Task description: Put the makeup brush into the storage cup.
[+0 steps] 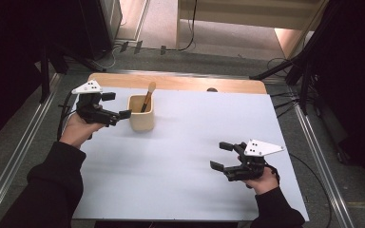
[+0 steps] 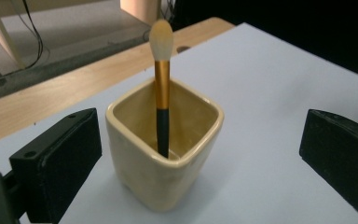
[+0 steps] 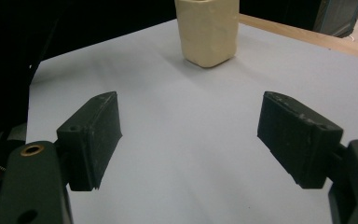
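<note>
Cream square cup stands upright on white tabletop, upper left of high view, glossy, rounded corners. Makeup brush inside: black handle, gold ferrule, pale bristle tip up, long axis near vertical, leaning on rim. Handle's lower end hidden in cup. My left fingers wide, empty, just beside cup. My right fingers wide, empty, lower right. Cup top cut off in right gripper view.

The cup is cut off at the right gripper view's top edge; its wall hides the brush's lower end.
</note>
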A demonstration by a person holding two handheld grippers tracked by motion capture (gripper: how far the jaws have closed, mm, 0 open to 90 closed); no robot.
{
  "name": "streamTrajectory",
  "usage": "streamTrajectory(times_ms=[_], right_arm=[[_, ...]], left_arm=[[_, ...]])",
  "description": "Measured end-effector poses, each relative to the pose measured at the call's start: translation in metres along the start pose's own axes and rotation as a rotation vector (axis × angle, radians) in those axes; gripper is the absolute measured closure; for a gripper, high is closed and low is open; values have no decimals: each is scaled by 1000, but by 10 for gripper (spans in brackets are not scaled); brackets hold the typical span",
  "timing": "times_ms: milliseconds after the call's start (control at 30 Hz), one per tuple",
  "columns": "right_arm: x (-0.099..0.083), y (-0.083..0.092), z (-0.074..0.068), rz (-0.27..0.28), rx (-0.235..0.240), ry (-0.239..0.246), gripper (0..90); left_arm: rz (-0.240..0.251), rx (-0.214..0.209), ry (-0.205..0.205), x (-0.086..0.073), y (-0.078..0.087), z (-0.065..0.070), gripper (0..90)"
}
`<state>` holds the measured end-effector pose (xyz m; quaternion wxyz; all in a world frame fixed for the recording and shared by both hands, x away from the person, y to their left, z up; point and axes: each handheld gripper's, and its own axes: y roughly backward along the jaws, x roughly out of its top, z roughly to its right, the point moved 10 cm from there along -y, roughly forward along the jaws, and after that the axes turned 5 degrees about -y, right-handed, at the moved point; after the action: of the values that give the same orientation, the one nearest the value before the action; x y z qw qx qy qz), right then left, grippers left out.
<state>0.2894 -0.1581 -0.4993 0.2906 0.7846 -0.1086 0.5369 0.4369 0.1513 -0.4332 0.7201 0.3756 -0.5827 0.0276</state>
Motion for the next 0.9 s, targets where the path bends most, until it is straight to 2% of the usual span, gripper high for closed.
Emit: streamTrajectory(times_ms=[267,500,633,733,800,900], right_arm=[[0,1,0,1,-1,0,222],[0,1,0,2,-4,-2,223],[0,2,1,3,-6,-1,222],[0,2,1,3,-8,2,222],[0,2,1,4,-7,-2,223],[0,2,1,5,-9,0,223]], left_arm=[[13,19,-24,-11,5,6,0],[2,14,-39,-23,6,14,0],[5,11,-31,-28,7,17,0],[-12,6,-38,-32,7,21,0],[-4,2,-48,-33,7,24,0],[-2,-4,-40,-37,8,27,0]])
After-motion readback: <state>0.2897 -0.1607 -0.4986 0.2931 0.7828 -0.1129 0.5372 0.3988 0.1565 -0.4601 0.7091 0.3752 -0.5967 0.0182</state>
